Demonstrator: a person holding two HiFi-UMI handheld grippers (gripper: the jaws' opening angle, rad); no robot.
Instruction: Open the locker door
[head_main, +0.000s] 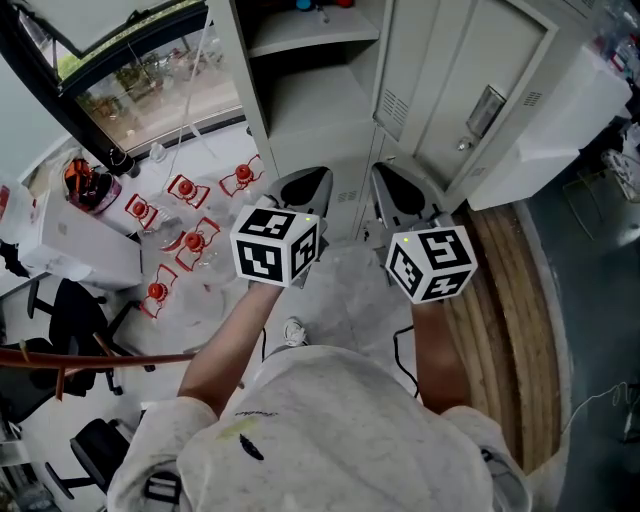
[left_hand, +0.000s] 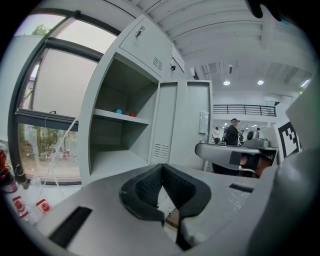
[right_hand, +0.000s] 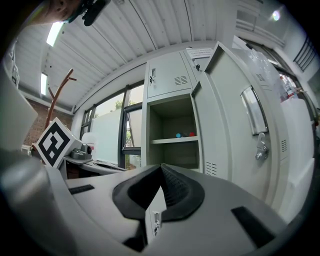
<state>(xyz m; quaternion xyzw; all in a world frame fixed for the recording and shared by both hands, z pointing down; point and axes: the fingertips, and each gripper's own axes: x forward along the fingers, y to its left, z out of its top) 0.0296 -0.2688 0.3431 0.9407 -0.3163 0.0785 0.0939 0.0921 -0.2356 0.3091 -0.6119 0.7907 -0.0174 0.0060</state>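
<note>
Grey door (right_hand: 235, 130) stands open ahead and to the right of your right gripper (right_hand: 161, 167), not touching it. That gripper's jaws are together, empty; so are those of your left gripper (left_hand: 162, 166). Shelf items (right_hand: 184, 134) are too small to name.

- The locker (head_main: 310, 110) loses its top at the head view's upper edge, which also cuts the blue and red things (head_main: 304, 4) on its upper shelf. These are too small to name in either gripper view.
- The marker cubes (head_main: 277, 245) cover the hands holding them.
- The right gripper (right_hand: 161, 167) blocks the locker's lower part in its own view.
- The print on the label (right_hand: 202, 51) on the locker's top is unreadable.
- The people (left_hand: 232, 132) are too small to detail.
- The red-topped things (head_main: 190, 240) on the floor cannot be identified.
</note>
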